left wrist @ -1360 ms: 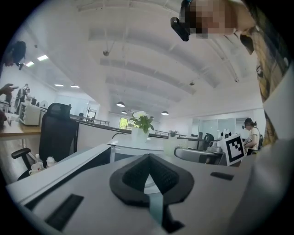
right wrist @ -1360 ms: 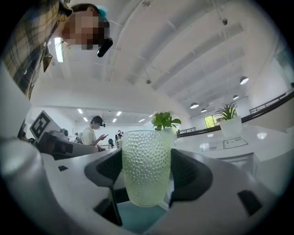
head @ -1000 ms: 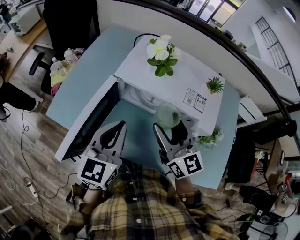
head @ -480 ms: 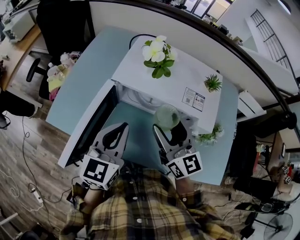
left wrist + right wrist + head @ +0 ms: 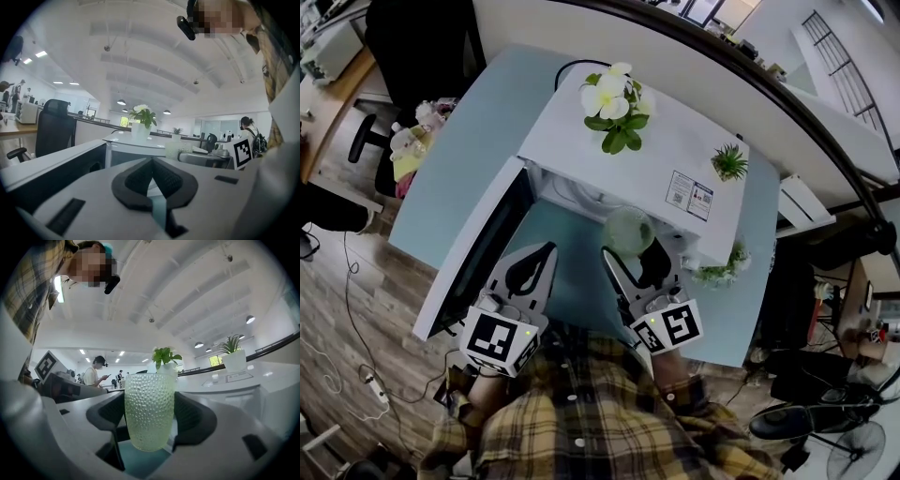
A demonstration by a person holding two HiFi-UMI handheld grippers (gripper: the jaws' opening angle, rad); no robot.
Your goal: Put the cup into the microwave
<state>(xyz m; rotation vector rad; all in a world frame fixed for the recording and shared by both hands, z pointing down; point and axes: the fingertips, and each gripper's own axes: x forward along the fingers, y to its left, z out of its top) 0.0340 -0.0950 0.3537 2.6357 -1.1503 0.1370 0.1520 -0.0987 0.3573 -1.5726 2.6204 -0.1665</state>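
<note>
A pale green dimpled glass cup (image 5: pixel 149 411) stands upright between the jaws of my right gripper (image 5: pixel 150 420), which is shut on it. In the head view the cup (image 5: pixel 629 231) hangs just in front of the white microwave (image 5: pixel 647 155), near the right side of its open cavity. The microwave's dark door (image 5: pixel 478 251) is swung open to the left. My left gripper (image 5: pixel 542 261) hovers over the blue table beside the door, jaws shut with nothing between them; in its own view the left gripper (image 5: pixel 151 180) shows closed pads.
On the microwave top stand a white-flowered plant (image 5: pixel 614 103) and a small green plant (image 5: pixel 729 161). Another small plant (image 5: pixel 719 272) sits on the blue table (image 5: pixel 450 169) right of the microwave. A black chair (image 5: pixel 403 47) stands at the far left.
The right gripper and the cup have shifted slightly left and toward the microwave opening. The left gripper has hardly moved.
</note>
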